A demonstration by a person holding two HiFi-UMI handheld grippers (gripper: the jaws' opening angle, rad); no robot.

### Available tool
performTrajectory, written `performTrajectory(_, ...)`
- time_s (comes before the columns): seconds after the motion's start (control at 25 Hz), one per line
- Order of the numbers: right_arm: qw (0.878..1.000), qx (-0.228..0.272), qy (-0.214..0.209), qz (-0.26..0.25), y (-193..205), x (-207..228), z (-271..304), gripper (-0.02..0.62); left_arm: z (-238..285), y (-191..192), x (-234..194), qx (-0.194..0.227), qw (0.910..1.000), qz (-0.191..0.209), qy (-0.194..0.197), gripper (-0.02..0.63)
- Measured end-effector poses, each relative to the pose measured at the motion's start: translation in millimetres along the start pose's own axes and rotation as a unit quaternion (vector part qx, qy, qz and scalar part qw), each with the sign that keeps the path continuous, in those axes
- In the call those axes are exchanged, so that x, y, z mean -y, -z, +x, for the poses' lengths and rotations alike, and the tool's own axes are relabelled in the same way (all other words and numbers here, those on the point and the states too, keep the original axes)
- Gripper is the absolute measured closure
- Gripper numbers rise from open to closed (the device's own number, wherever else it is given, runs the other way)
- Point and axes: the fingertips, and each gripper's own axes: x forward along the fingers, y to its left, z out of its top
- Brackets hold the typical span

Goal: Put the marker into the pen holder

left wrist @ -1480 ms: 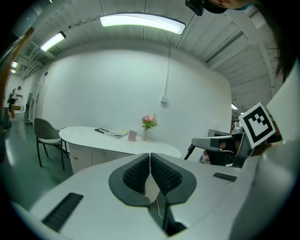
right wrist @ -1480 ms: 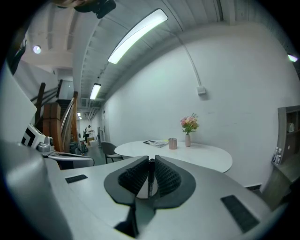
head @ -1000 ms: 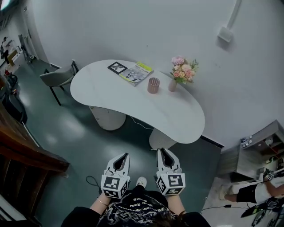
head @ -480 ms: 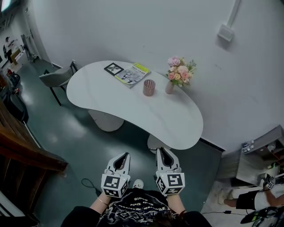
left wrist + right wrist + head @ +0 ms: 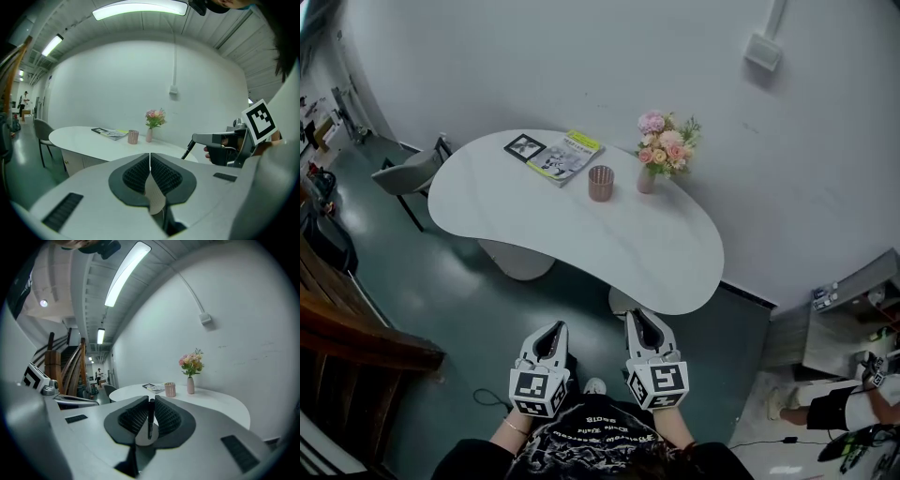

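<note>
We've got a white curvy table with a magazine and a little black-framed picture just beside each other, a vase of pink flowers by the wall, and a grey chair at the table's left end.

The left gripper and right gripper are both pale grey plastic shells with black ribbed pads set in dark pockets. Each has a cube of black-and-white square markers. The wearer's in a black tee with white print, a thin bracelet and a white shoe.
</note>
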Motion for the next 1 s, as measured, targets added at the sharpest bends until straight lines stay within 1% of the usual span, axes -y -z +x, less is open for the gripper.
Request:
performTrajectory(0.2, 1.0, 0.001, 0.024, 0.005, 0.2, 17.4, 12.6, 0.531, 34.6, -8.7, 1.2, 0.007, 0.9995, 0.005, 0.03, 0.58)
performTrajectory(0.4, 0.999, -0.004, 0.043, 0.006, -0.6, 27.7, 44.5, 0.531, 72.2, -22.1, -15.5, 0.01, 0.9985, 0.015, 0.052, 0.58)
performTrajectory(0.52, 0.998, 0.0, 0.056, 0.009, -10.6, 34.4, 71.5, 0.531, 95.7, -33.5, -34.3, 0.009, 0.9981, 0.016, 0.059, 0.58)
performTrajectory(0.72, 0.997, 0.018, 0.078, 0.004, -40.7, 42.1, 122.5, 0.531, 138.3, -56.6, -70.5, 0.008, 0.9971, 0.017, 0.074, 0.58)
performTrajectory(1.0, 0.993, 0.015, 0.115, 0.012, -53.7, 45.8, 187.8, 0.531, 191.5, -89.4, -120.1, 0.004, 0.9938, 0.028, 0.107, 0.58)
